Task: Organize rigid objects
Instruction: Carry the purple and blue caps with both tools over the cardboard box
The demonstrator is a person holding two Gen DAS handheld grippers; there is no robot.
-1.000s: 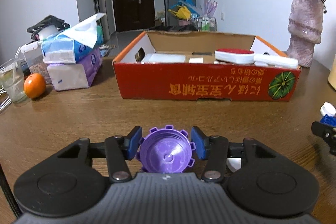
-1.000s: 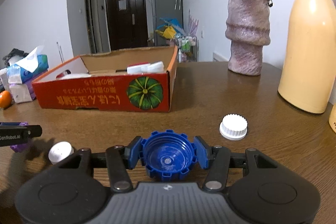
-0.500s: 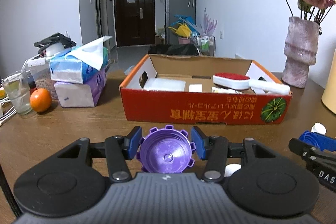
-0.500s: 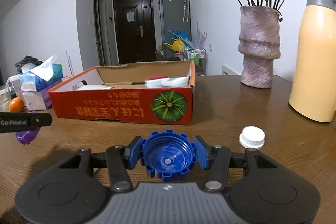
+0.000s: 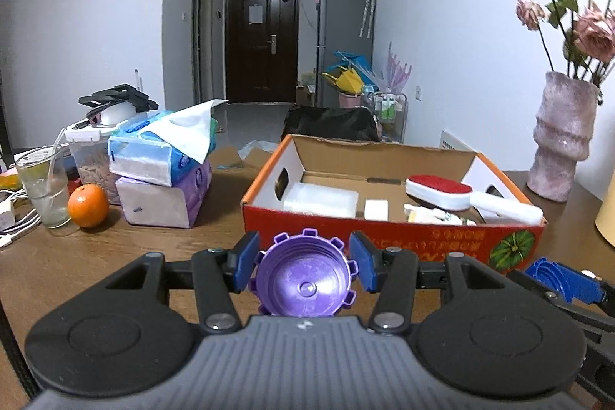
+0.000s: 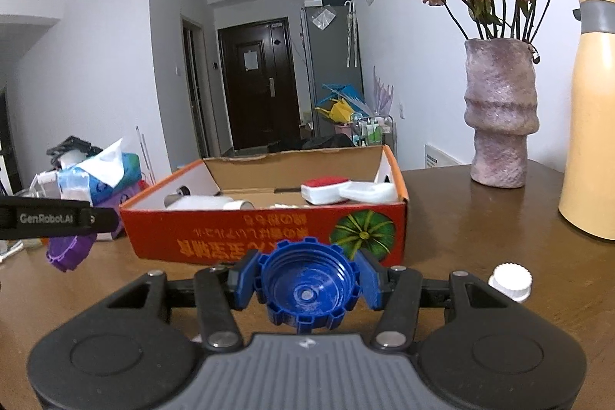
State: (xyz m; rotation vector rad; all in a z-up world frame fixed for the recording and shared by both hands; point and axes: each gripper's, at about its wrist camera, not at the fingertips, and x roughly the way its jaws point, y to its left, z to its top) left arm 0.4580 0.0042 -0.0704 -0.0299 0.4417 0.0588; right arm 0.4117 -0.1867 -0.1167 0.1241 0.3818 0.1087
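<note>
A purple notched cap (image 5: pixel 303 281) sits between the blue pads of my left gripper (image 5: pixel 304 266), which is shut on it above the brown table. My right gripper (image 6: pixel 307 281) is shut on a blue notched cap (image 6: pixel 307 289). Ahead of both stands an open red cardboard box (image 5: pixel 384 237), also the red cardboard box (image 6: pixel 230 241), holding a red-topped white brush (image 5: pixel 442 193) and other white items. In the left wrist view the blue cap (image 5: pixel 553 275) shows at the right edge. The right wrist view has the purple cap (image 6: pixel 69 252) at its left.
A white ribbed cap (image 6: pixel 510 280) lies on the table to the right. A pink vase (image 6: pixel 499 118) with dried roses and a yellow flask (image 6: pixel 592 125) stand at the right. Tissue packs (image 5: pixel 161 175), an orange (image 5: pixel 88 205) and a glass (image 5: pixel 44 191) crowd the left.
Both grippers have risen with their caps, so I look further into the box. The right gripper has drawn in closer beside the left.
</note>
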